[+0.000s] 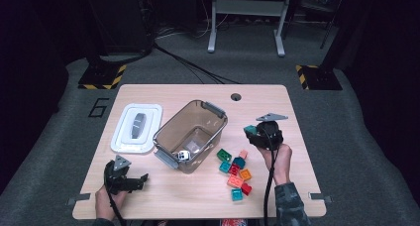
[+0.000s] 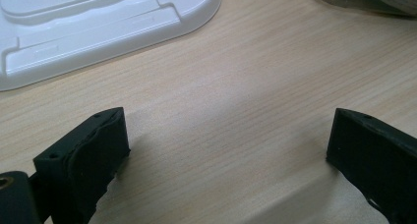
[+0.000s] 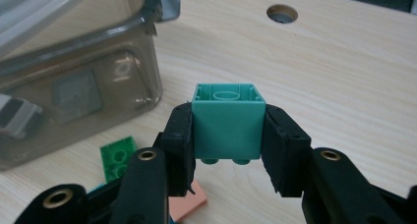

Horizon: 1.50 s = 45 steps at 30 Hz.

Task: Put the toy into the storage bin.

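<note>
My right gripper is shut on a teal brick, held above the table with its hollow underside facing away from me. In the high view the right gripper hangs to the right of the clear brown tub, with the teal brick at its tip. Several loose bricks in green, red, orange and teal lie on the table below it. A small white and grey piece lies inside the tub. My left gripper rests open on the table at the front left, its jaws wide apart over bare wood.
The tub's white lid lies flat to the left of the tub, just beyond my left gripper. A round cable hole sits near the table's far edge. A green brick and an orange one lie beneath my right gripper.
</note>
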Each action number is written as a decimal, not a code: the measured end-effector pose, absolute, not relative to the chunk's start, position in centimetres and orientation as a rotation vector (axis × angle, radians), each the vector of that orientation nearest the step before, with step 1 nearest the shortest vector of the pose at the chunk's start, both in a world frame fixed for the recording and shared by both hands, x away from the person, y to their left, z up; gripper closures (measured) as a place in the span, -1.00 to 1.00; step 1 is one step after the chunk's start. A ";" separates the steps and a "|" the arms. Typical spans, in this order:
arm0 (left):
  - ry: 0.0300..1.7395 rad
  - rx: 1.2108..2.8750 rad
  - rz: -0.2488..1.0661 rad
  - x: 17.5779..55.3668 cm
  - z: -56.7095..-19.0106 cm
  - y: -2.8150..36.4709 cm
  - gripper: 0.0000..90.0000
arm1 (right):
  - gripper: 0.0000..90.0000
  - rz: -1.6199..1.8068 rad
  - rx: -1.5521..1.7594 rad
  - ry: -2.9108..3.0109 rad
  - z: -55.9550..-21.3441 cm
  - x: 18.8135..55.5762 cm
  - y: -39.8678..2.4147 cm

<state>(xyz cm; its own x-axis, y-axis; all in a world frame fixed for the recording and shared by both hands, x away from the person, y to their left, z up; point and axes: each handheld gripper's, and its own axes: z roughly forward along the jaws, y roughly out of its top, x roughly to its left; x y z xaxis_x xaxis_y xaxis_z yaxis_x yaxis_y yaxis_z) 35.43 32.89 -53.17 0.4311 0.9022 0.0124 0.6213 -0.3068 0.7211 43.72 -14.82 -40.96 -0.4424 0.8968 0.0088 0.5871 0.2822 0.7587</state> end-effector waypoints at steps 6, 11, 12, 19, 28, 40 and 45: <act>1.277 2.041 0.557 35.4 -53.1 32.9 -0.95 | 0.31 1.016 1.302 2.134 -39.3 44.5 -13.7; 1.278 2.038 0.562 35.4 -53.2 32.9 -0.95 | 0.31 1.038 1.261 2.151 -38.1 45.2 -12.5; 1.278 2.039 0.559 35.4 -53.2 32.9 -0.95 | 0.31 1.039 1.235 2.164 -37.7 45.5 -11.9; 1.277 2.040 0.558 35.4 -53.2 32.9 -0.95 | 0.31 1.057 1.185 2.189 -36.7 46.3 -9.8; 1.277 2.042 0.556 35.4 -53.1 32.9 -0.95 | 0.31 1.045 1.114 2.261 -36.5 47.3 -6.9; 1.277 2.041 0.556 35.4 -53.1 32.9 -0.95 | 0.31 0.924 1.030 2.377 -38.0 47.5 -3.9; 1.277 2.041 0.556 35.4 -53.1 32.9 -0.95 | 0.31 0.885 1.020 2.391 -38.5 47.4 -3.8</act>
<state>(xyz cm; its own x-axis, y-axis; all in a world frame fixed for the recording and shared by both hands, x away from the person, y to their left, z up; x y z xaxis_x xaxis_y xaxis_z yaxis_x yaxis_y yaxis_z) 35.41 32.89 -53.15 0.4331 0.9013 0.0104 0.6214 -0.3069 0.7209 47.44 -3.77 -38.47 -0.6576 0.7460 -0.1053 0.4975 0.5350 0.6829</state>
